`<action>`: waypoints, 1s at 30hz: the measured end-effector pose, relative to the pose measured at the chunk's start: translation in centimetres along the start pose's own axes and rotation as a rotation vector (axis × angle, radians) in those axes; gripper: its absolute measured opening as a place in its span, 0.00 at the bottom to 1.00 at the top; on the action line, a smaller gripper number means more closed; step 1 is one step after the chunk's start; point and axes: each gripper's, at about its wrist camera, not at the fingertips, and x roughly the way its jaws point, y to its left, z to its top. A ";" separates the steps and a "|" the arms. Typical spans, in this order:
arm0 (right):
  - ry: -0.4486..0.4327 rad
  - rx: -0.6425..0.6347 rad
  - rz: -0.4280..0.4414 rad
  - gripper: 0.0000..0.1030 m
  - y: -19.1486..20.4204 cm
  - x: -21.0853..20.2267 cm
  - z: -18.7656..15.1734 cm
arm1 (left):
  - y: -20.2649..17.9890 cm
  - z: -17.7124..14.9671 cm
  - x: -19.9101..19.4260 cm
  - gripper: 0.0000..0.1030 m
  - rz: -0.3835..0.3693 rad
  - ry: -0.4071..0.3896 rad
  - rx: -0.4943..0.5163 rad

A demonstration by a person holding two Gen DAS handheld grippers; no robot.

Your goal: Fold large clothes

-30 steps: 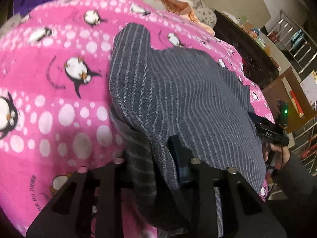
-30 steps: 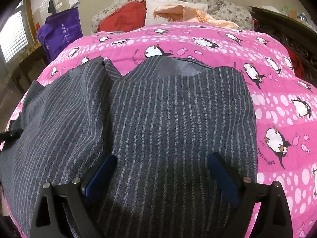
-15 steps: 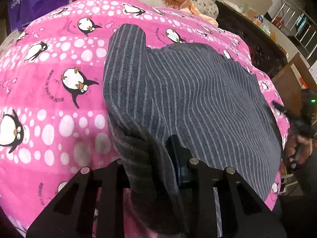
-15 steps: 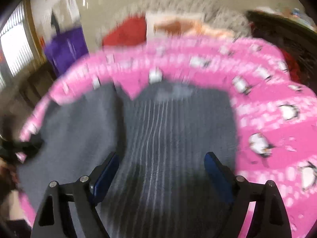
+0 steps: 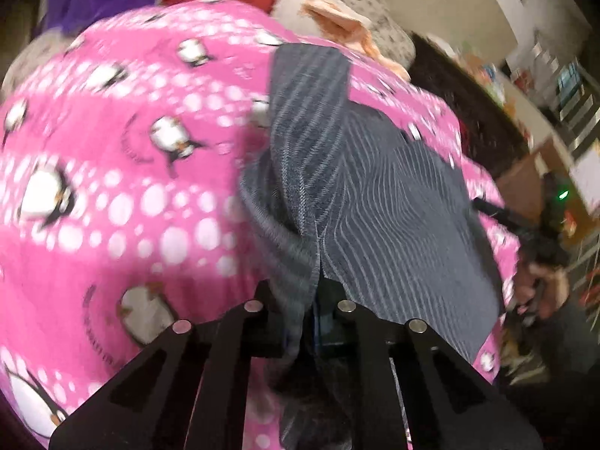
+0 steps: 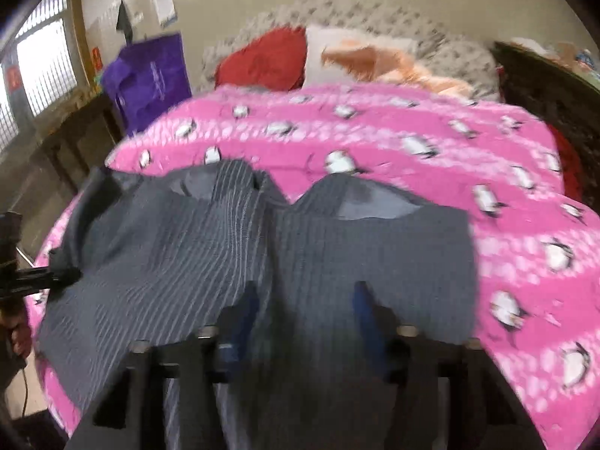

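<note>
A dark grey pinstriped garment (image 5: 375,202) lies spread on a pink penguin-print bedspread (image 5: 112,187). My left gripper (image 5: 315,300) is shut on a bunched edge of the garment and lifts that side up. In the right wrist view the garment (image 6: 225,255) fills the foreground. My right gripper (image 6: 305,303) hangs just over the near part of the cloth with its blue pads (image 6: 245,311) apart; the view is blurred. The left gripper also shows in the right wrist view (image 6: 56,277), pinching the cloth's left edge.
Red (image 6: 262,60), white and orange pillows (image 6: 375,60) lie at the head of the bed. A purple bag (image 6: 150,75) stands at the far left by a window. Dark wooden furniture (image 6: 543,82) flanks the bed's right side. Shelving (image 5: 570,86) stands beyond it.
My left gripper has pulled its gripped edge up and inward, bunching the cloth. My right gripper has drawn back from the bed and its pads have come closer together.
</note>
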 end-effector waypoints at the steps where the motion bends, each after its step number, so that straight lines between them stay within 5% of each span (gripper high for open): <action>1: 0.007 -0.007 0.009 0.38 0.6 1.0 0.3 | 0.7 -0.3 -0.1 0.07 0.000 -0.005 -0.024; 5: 0.117 -0.036 0.012 0.33 1.6 7.8 1.6 | 2.5 -1.0 0.9 0.11 -0.019 0.002 -0.093; 6: 0.065 -0.035 0.009 0.33 1.6 8.4 2.2 | 2.8 -0.8 1.1 0.14 -0.014 -0.007 -0.115; 13: -0.003 -0.047 -0.017 0.32 2.0 5.7 3.4 | 3.2 -0.4 2.0 0.48 -0.078 0.011 -0.149; 16: 0.009 -0.009 0.064 0.32 2.5 5.9 3.0 | 2.3 0.0 2.4 0.62 -0.122 0.034 -0.097; 18: 0.109 -0.043 0.059 0.38 3.8 8.8 2.3 | 1.6 0.4 2.9 0.62 -0.113 0.060 -0.063; 19: 0.049 -0.090 0.023 0.45 4.5 9.0 1.9 | 1.3 0.8 3.1 0.62 -0.112 0.074 -0.052; 23: 0.039 -0.168 -0.016 0.49 5.9 9.1 1.5 | 0.6 1.2 3.5 0.18 -0.069 0.109 0.013; 26: 0.022 -0.135 0.047 0.49 4.8 7.8 1.2 | 0.3 1.4 2.6 0.11 -0.068 0.083 0.012; 30: -0.062 -0.095 0.004 0.49 2.2 1.9 0.1 | -1.2 2.3 1.0 0.10 -0.131 0.060 -0.019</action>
